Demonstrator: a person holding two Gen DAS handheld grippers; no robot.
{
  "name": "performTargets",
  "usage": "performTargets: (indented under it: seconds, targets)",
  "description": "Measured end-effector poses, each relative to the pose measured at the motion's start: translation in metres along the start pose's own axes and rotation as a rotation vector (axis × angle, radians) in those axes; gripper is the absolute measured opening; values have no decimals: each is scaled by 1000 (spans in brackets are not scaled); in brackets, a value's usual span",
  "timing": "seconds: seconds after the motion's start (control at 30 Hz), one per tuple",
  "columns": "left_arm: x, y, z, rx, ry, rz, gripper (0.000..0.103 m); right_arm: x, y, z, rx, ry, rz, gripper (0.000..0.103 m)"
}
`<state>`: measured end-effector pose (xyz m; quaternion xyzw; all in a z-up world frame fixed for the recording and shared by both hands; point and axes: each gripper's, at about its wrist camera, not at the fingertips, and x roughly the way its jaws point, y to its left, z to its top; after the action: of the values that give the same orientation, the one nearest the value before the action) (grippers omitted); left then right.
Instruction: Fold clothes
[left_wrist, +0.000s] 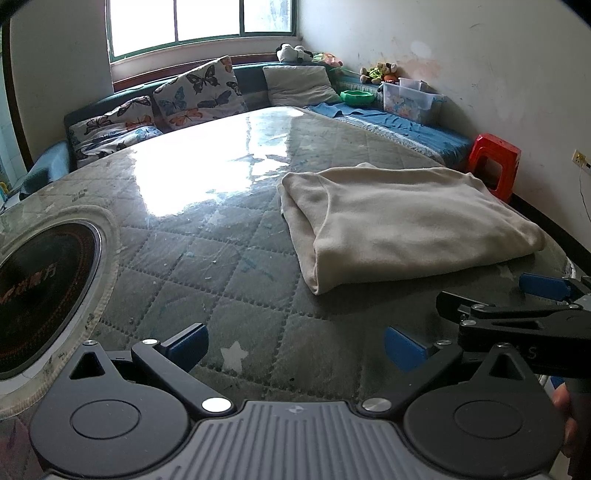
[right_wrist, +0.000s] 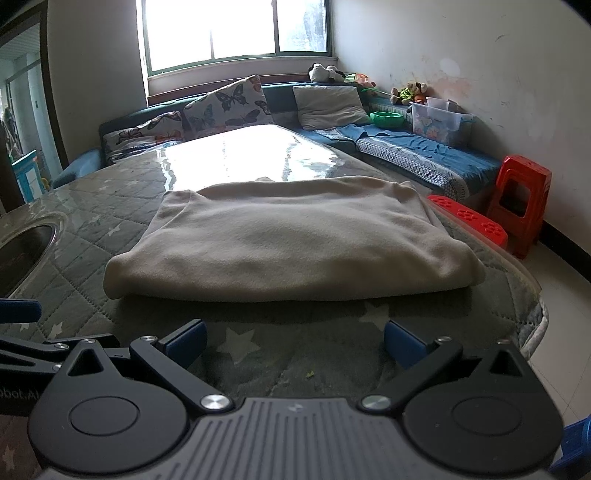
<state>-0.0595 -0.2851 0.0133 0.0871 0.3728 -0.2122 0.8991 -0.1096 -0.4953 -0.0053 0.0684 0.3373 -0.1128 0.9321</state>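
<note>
Burner recess (left_wrist: 40, 291) at far left cut by the frame edge, print on it illegible; beige folded garment (left_wrist: 402, 225) lying on the quilted table cover (left_wrist: 207, 266), toward its right side. Left gripper (left_wrist: 295, 349) spread wide, empty, short of the garment; right gripper (right_wrist: 293, 345) likewise spread, empty, just before the near fold. Only from the right wrist: red stool top (right_wrist: 467, 218) just behind the garment's right corner.

A quilted grey tabletop (left_wrist: 229, 280) holds a round hotplate (left_wrist: 40, 295) near left. Butterfly pillows (left_wrist: 199, 92) line the far sofa; a red stool (left_wrist: 495, 162) stands right.
</note>
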Motion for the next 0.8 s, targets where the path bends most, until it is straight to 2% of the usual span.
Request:
performTargets:
  seconds: [0.8]
  targets:
    - [0,0,1,-2,1,-4,103,3,1,2,-5,4,-6,103]
